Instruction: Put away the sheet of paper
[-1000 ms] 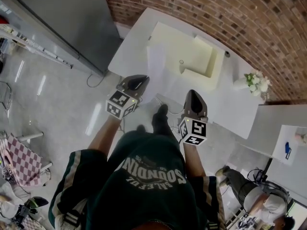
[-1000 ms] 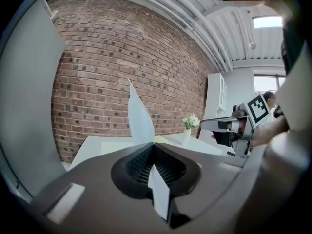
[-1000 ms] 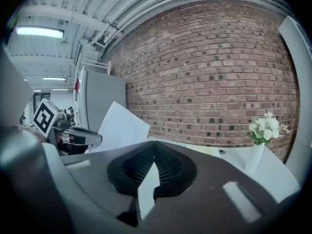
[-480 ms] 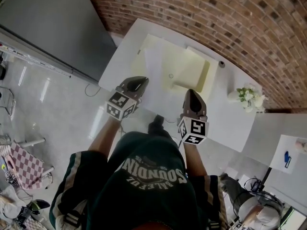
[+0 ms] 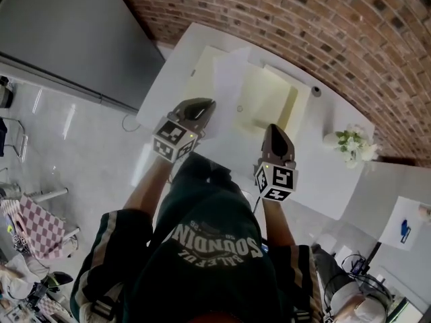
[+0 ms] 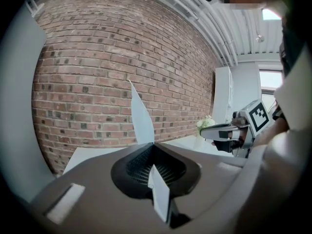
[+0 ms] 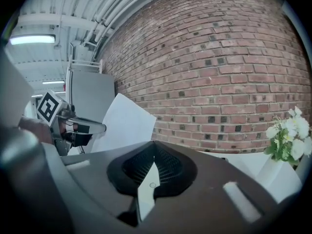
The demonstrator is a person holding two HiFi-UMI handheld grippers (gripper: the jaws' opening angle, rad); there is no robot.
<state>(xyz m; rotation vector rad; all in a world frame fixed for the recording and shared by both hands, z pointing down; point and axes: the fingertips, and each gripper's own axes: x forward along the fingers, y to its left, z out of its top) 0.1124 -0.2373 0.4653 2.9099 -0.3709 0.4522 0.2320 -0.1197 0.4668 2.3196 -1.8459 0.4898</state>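
The white sheet of paper [image 5: 232, 93] hangs in the air over the white table [image 5: 316, 173], held between both grippers. My left gripper [image 5: 207, 103] is shut on its left edge; in the left gripper view the sheet [image 6: 140, 117] stands up edge-on from the closed jaws. My right gripper [image 5: 272, 128] is shut on its near right edge, and the sheet [image 7: 124, 123] spreads up and left from those jaws. An open cream folder [image 5: 273, 96] lies on the table under and beyond the sheet.
A vase of white flowers [image 5: 353, 143] stands at the table's right end. A small dark object [image 5: 316, 91] sits near the brick wall [image 5: 350, 39]. A grey cabinet [image 5: 67, 32] stands to the left. A second white table [image 5: 404, 214] is at the right.
The person has stepped closer to the table. Both grippers have moved forward with the sheet, which now hangs over the open folder.
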